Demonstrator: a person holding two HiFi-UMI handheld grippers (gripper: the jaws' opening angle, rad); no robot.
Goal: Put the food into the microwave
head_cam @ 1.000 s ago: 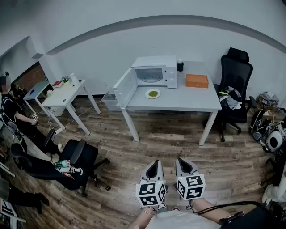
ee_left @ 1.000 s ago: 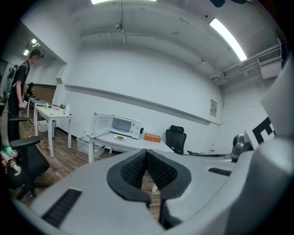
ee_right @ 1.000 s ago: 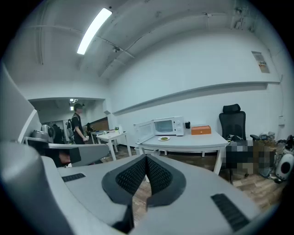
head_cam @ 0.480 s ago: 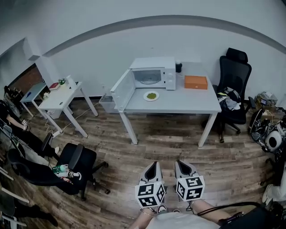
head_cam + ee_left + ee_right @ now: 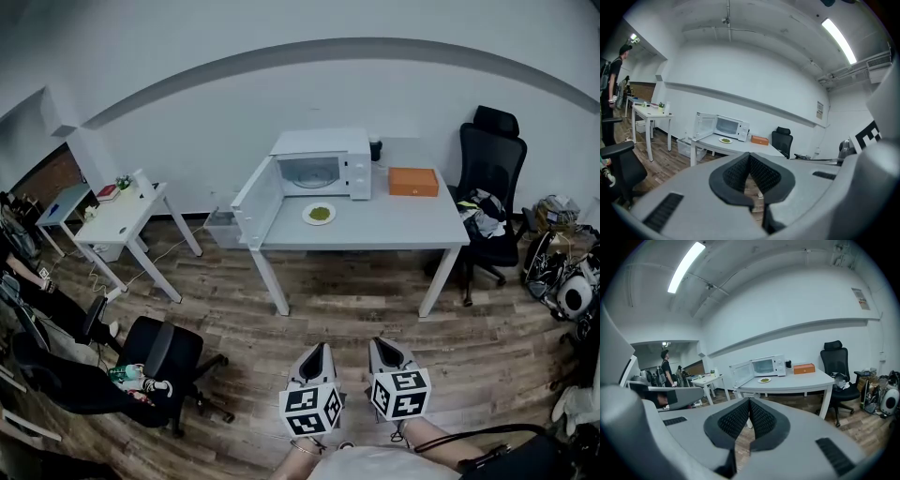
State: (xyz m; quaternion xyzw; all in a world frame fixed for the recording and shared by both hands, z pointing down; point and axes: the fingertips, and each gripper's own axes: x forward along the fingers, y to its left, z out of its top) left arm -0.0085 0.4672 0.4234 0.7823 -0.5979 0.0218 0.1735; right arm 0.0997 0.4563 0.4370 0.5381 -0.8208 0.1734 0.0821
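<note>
The left gripper (image 5: 750,157) and the right gripper (image 5: 750,401) are held low, side by side and close to the body, with the jaws of both pressed together and nothing between them. This is judged a carrying posture: nothing is within reach, so no opening is needed.

The food, something green on a small white plate (image 5: 320,214), is set on the white table (image 5: 403,225) just in front of the microwave (image 5: 323,164), well apart from both grippers across a stretch of wooden floor. The microwave door (image 5: 255,200) is swung wide to the left, past the table's edge, so the cavity is exposed and the plate lies right at its mouth. From that layout, only a short lift and slide inward is judged to be needed once the table is reached.

An orange box (image 5: 413,181) is placed to the right of the microwave, clear of the plate's path. A black office chair (image 5: 489,159) is parked at the table's right end, so the front edge is left free for an approach. The task is judged barely begun: the plate is untouched, and 1 gripper has to be opened before it can be taken.
</note>
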